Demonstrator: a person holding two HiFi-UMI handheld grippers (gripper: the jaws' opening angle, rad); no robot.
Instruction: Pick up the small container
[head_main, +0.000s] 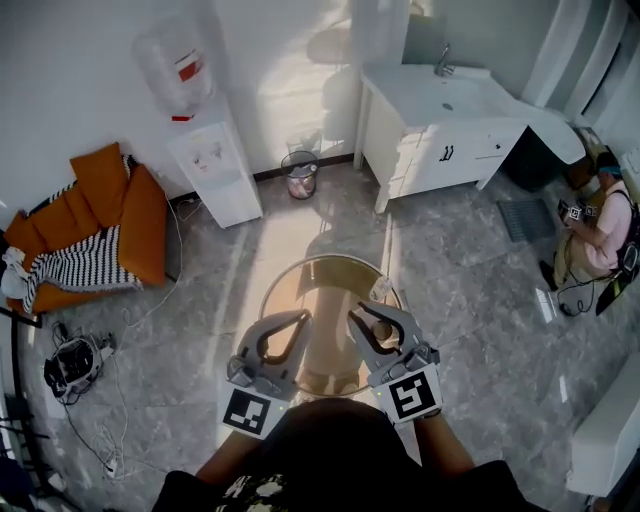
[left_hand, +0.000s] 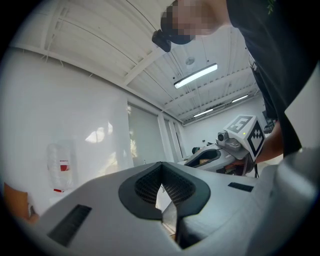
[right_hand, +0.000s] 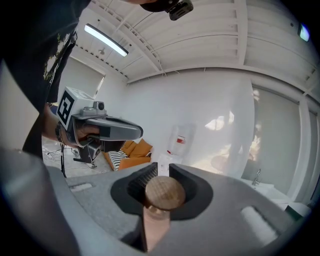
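The small container shows mainly its round wooden lid. Its pale body below is largely cut off by the gripper's grey shell, and in the head view it is only a small tan spot. It sits gripped between the dark ribbed pads of the right gripper, lid towards the camera, over the round glass table. The left gripper is clenched on nothing, its tips meeting.

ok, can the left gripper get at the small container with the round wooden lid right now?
Probably only to touch it. The small container with the round wooden lid sits clamped in the right gripper, whose jaws cover its sides. The left gripper is alongside, but its jaws are shut.
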